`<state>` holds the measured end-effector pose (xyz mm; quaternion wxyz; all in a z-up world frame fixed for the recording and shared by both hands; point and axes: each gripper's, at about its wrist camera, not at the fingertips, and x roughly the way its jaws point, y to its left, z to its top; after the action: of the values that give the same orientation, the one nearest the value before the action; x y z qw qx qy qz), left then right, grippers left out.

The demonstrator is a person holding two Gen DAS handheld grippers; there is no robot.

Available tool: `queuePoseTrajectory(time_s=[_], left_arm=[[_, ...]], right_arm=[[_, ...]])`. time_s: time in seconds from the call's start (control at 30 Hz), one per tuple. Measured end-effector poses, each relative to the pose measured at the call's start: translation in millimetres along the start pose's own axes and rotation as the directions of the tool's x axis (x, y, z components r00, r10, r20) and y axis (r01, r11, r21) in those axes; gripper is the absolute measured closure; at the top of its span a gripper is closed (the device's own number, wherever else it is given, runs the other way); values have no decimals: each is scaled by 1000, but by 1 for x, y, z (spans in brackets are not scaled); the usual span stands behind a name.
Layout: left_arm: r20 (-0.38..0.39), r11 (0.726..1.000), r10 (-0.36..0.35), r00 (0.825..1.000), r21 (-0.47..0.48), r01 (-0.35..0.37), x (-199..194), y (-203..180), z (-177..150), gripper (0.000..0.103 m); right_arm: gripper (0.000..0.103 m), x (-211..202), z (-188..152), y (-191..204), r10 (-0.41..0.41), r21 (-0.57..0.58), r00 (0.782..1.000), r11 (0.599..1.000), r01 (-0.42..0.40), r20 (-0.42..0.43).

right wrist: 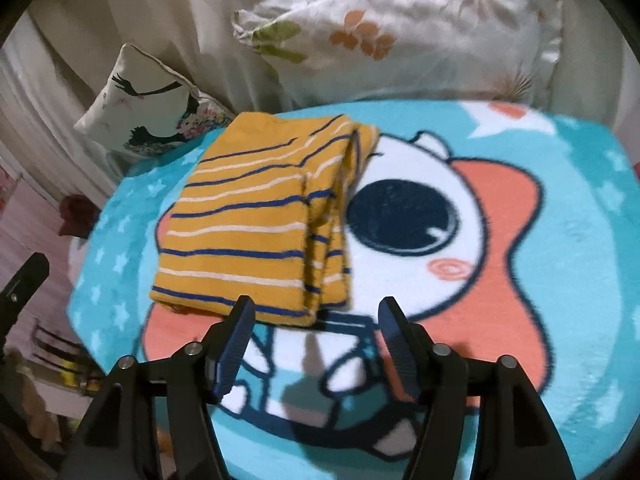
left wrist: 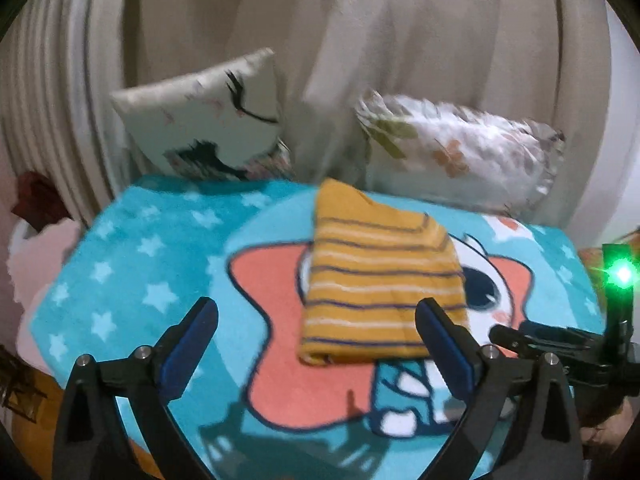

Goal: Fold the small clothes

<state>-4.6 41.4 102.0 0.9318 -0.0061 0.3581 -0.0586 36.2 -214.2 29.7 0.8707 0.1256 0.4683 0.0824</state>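
Observation:
A small mustard-yellow garment with blue and white stripes [left wrist: 376, 280] lies folded into a neat rectangle on the teal cartoon blanket [left wrist: 152, 256]. In the right wrist view the garment [right wrist: 248, 224] sits left of centre, its stacked folded edges facing right. My left gripper [left wrist: 318, 308] is open and empty, just in front of the garment's near edge. My right gripper [right wrist: 316, 308] is open and empty, its fingertips at the garment's near right corner, above the blanket [right wrist: 560, 240]. The right gripper also shows at the right edge of the left wrist view [left wrist: 560, 344].
A white pillow with a drawn face [left wrist: 208, 120] and a floral pillow [left wrist: 460, 148] lean against the pale curtain behind the blanket; both show in the right wrist view, the face pillow [right wrist: 140, 108] and the floral one [right wrist: 400, 32]. Clutter lies off the bed's left edge [right wrist: 60, 368].

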Motion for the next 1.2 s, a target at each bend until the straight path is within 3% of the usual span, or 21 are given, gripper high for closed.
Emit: queuePoseTrajectory(time_s=[0.07,0.2,0.33,0.53,0.87,1.2], left_arm=[[-22,1000,-18,1000,8,18,3,-1,-6,4],[-136,996,-75,988,33,80,22,-2,-19,4],[-223,995,-76,972,52,90,36,0,-34,4],[-294,994,-79,952,53,99,41,17,-49,4],[-344,991,-110,933,38,131,39,43,-58,4],[-341,987,-124,932,55,152,36,47,-56,4]], right_arm=[[32,-3,-7,3,-46,-7,999,999,46,7],[32,4,-22,8,-104,-14,994,995,103,-26],[32,15,-31,12,-120,27,990,992,123,-79],[29,19,-45,29,-178,35,979,983,182,-97],[28,25,-63,55,-250,31,960,966,255,-124],[27,19,-66,63,-299,60,947,950,307,-118]])
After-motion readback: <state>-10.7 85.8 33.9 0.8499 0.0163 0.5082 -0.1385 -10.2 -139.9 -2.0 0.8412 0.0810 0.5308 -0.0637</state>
